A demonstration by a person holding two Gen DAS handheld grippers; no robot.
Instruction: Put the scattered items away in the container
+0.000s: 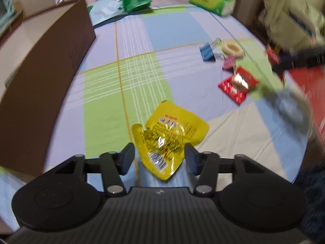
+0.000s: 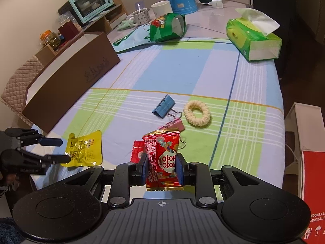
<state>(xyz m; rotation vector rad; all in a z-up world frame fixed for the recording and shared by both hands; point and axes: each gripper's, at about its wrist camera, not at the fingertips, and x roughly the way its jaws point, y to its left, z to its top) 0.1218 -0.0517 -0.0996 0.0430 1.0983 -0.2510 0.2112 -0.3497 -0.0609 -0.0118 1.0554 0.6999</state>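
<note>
The right gripper (image 2: 161, 167) has its jaws narrowed onto a red foil snack packet (image 2: 161, 158), which stands upright, pinched between the blue pads. The left gripper (image 1: 159, 158) has its jaws spread moderately on either side of a crumpled yellow foil sachet (image 1: 169, 136) lying on the checked tablecloth (image 1: 130, 65); whether the pads touch it is unclear. The long brown cardboard box (image 2: 69, 77) sits along the table's left edge, well apart from both packets.
</note>
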